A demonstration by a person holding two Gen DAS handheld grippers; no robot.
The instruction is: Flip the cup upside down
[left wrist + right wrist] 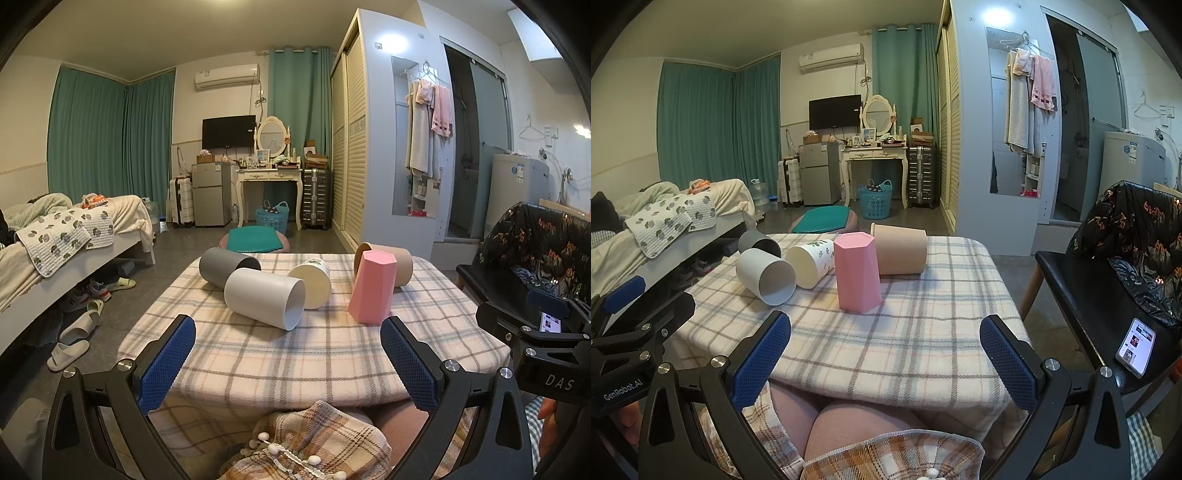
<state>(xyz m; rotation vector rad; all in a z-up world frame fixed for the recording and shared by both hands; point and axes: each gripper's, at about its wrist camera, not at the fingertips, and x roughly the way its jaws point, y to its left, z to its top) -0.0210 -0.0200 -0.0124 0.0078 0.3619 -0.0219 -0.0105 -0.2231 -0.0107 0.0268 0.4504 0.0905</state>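
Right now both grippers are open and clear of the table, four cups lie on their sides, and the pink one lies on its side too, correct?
Not quite. The pink cup stands on end, closed end up, as the right wrist view shows. The rest holds: the left gripper and right gripper are open, and the grey, white, cream and tan cups lie sideways.

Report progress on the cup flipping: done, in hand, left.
Done: the pink cup stands with its closed end up, so it looks flipped. In hand: nothing; the left gripper and right gripper are both open, short of the cups. Left: the white cup, grey cup, leaf-print cup and tan cup all lie on their sides on the table.
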